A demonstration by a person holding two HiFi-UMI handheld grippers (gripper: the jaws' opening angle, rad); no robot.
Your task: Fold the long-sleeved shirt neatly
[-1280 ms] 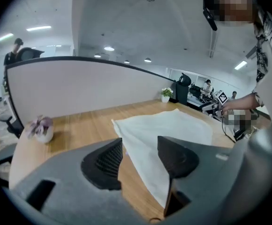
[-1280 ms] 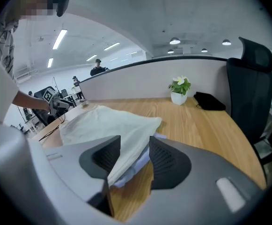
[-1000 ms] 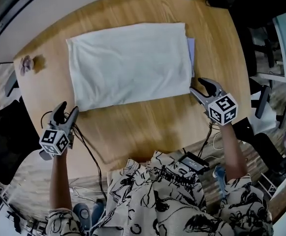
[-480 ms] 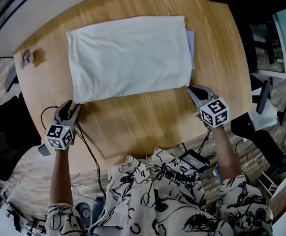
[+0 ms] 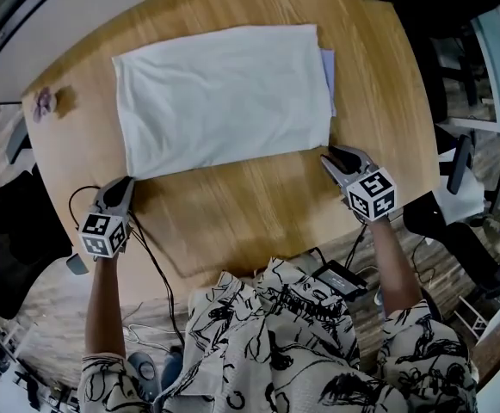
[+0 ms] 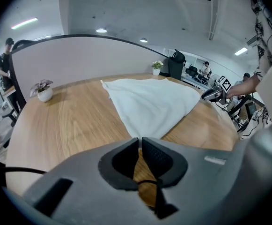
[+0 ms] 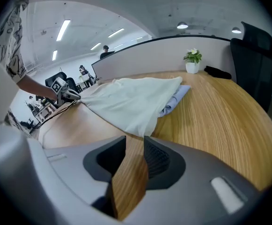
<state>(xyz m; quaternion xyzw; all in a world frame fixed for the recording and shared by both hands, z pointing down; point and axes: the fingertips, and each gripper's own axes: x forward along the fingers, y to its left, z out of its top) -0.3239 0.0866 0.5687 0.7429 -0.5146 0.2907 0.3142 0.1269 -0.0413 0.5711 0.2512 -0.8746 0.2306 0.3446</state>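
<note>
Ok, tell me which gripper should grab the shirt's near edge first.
Probably the right gripper: its jaws stand apart, opening and empty, with the shirt corner just ahead of them. The left gripper has its jaws closing on nothing, nearly together, so it would have to reopen.

The shirt [image 5: 224, 97] lies flat across the far half of the table [image 5: 258, 218], long side running left to right. There's another bit of cloth [image 5: 328, 80] poking out from under its right edge. A little potted plant [image 5: 43, 104] sits over by the table's left edge. A second plant [image 7: 192, 60] is at the far edge, behind the shirt's right end. A chair [image 7: 255, 64] stands just off the table, right of that second plant.
</note>
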